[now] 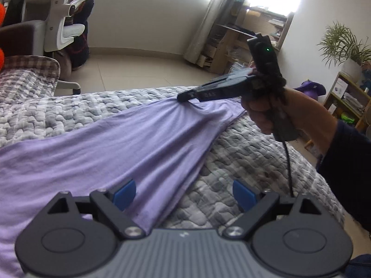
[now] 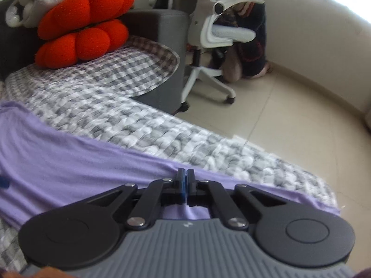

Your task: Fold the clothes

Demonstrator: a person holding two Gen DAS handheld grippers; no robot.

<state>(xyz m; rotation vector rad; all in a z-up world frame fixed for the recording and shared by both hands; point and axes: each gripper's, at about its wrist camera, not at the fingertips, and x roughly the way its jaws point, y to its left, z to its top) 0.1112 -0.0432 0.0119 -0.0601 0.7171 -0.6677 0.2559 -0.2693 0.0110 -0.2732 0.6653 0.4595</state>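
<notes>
A lilac garment (image 1: 116,143) lies stretched across a grey-and-white checked quilt (image 1: 243,157). My left gripper (image 1: 184,193) hovers low over the garment's near edge. Its blue pads (image 1: 125,194) stand wide apart, with cloth under the left one and nothing pinched. Further along, a hand (image 1: 266,113) holds my right gripper (image 1: 183,97), shut on the garment's far end, where creases fan out from the tip. In the right wrist view the right gripper (image 2: 185,176) has its jaws pressed together at the edge of the lilac garment (image 2: 69,166).
Red cushions (image 2: 83,30) are stacked at the head of the quilt (image 2: 139,120). A white office chair (image 2: 220,32) stands on the tiled floor beside the bed, with a person (image 2: 250,34) crouched behind it. A cluttered shelf (image 1: 231,46) and a potted plant (image 1: 343,44) stand by the window.
</notes>
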